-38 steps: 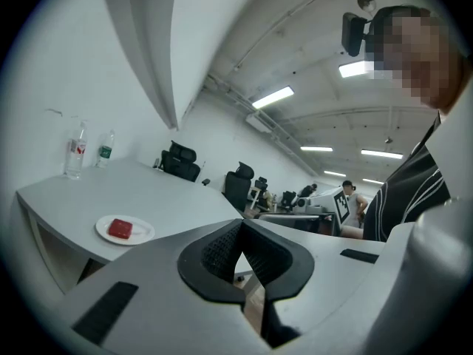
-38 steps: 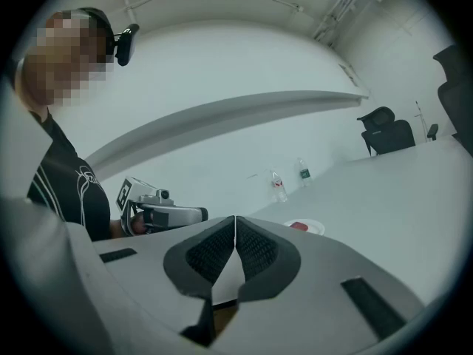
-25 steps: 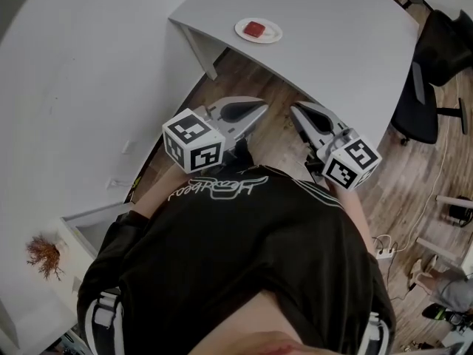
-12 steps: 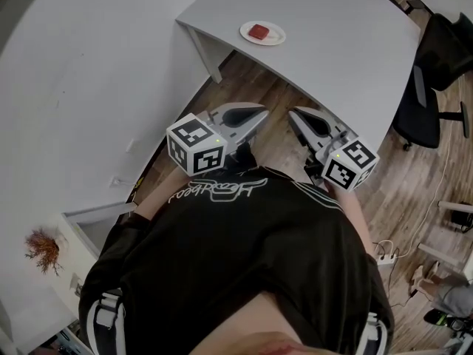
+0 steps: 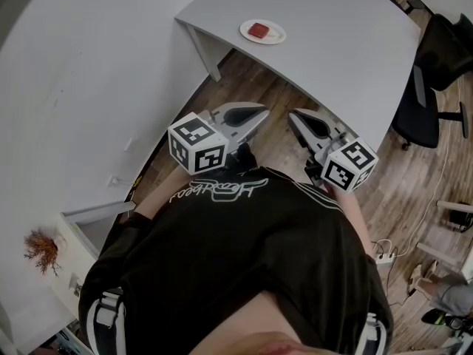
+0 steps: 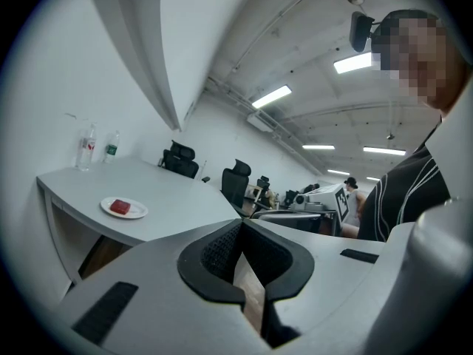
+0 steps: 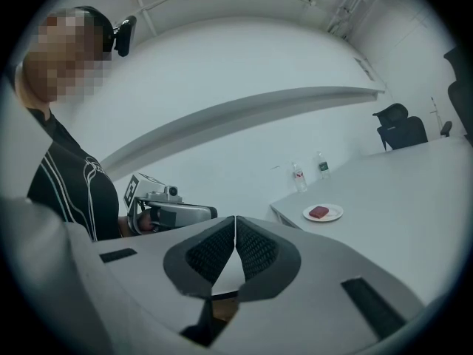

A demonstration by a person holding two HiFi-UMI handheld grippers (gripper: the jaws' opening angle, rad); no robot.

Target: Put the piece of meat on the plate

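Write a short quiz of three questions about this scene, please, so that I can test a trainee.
1. True or false: the piece of meat already lies on the plate.
2. Choose one. The jaws of the left tool are: A) wide apart; B) together, with nothing between them; C) closed on the meat.
3. Short answer: how many bottles stand on the table beyond the plate, as the right gripper view shows it?

Key: 1 true; 2 B; 3 two.
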